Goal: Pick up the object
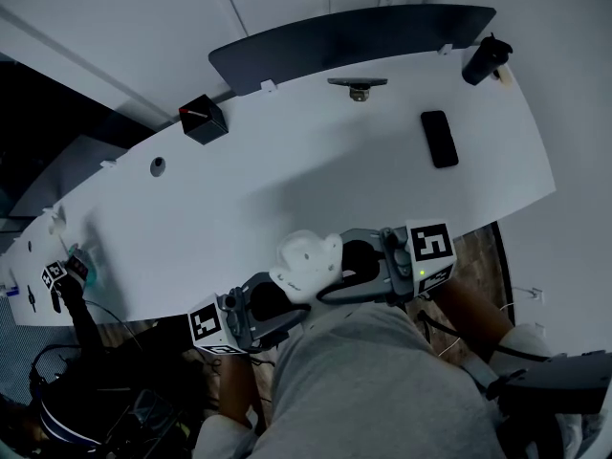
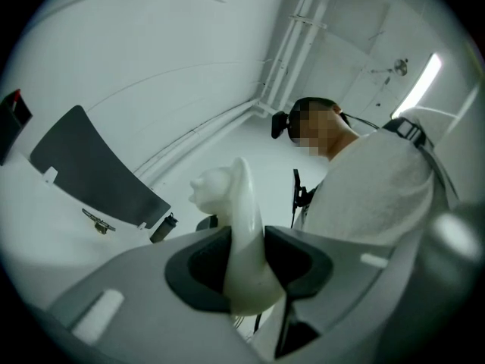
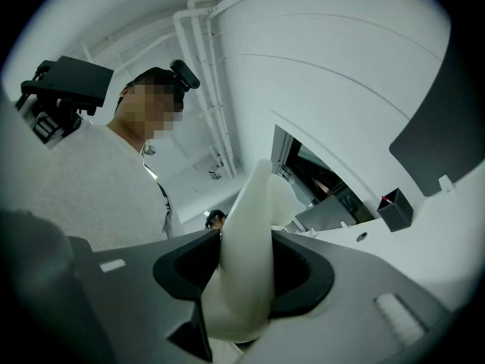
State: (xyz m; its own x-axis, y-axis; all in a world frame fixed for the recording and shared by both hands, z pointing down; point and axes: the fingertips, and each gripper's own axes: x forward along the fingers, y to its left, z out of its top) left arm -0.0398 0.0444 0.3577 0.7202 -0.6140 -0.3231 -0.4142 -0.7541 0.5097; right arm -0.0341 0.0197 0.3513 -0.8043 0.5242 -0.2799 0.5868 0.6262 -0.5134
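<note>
The white molded object [image 1: 306,261], a curved sheet with a lumpy figure-like top, is held between both grippers over the near edge of the white table [image 1: 287,180], close to the person's chest. My left gripper [image 1: 273,299] grips it from the lower left. In the left gripper view the object [image 2: 235,218] stands up out of the left gripper [image 2: 246,265], whose dark pads press both its sides. My right gripper [image 1: 359,261] holds it from the right. In the right gripper view the object [image 3: 254,218] fills the right gripper [image 3: 242,273], pads against it.
On the table lie a black phone [image 1: 439,139], a black box [image 1: 203,119], a dark bottle [image 1: 485,60] and a small metal fitting [image 1: 359,86]. A dark panel [image 1: 354,36] lines the far edge. Another marker-cubed device [image 1: 59,280] sits at the table's left end.
</note>
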